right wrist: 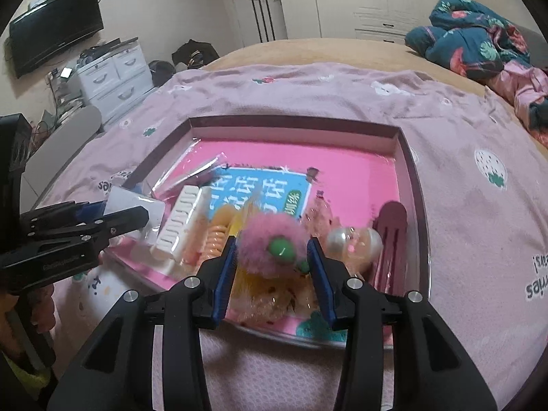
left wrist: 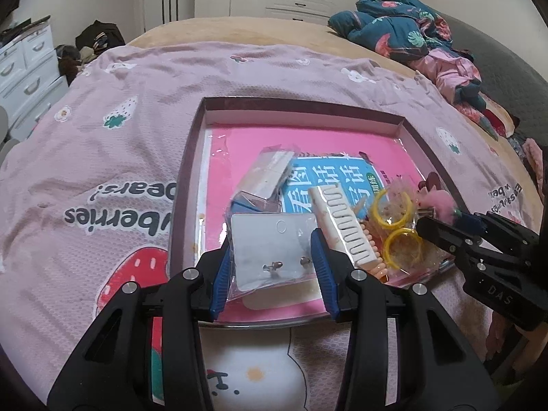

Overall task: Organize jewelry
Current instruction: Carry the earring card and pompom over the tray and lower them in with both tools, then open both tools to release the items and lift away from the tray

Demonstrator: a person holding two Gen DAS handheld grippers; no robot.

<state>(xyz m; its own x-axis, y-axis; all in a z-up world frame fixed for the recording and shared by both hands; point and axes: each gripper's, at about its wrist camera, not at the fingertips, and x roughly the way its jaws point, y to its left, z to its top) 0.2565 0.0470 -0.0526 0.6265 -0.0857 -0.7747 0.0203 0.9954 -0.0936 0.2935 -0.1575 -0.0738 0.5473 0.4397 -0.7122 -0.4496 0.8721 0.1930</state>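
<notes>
A shallow box point(left wrist: 301, 104) point(right wrist: 409, 161) with a pink book inside lies on the bed. It holds a white earring card in a clear bag point(left wrist: 270, 250), a white hair clip point(left wrist: 342, 226) point(right wrist: 179, 226), yellow hoops point(left wrist: 397, 226), a pink fluffy piece with a green bead point(right wrist: 270, 243) point(left wrist: 436, 202), a pearly ball point(right wrist: 352, 243) and a maroon clip point(right wrist: 388, 239). My left gripper point(left wrist: 272, 270) is open, its jaws either side of the earring card. My right gripper point(right wrist: 270, 270) is open, its jaws either side of the fluffy piece.
The box sits on a pink strawberry-print blanket point(left wrist: 102, 178). Bundled teal and pink bedding point(left wrist: 404, 24) lies at the far right. White drawers point(right wrist: 113, 75) and a wall TV point(right wrist: 54, 27) stand to the left. Wardrobes line the back wall.
</notes>
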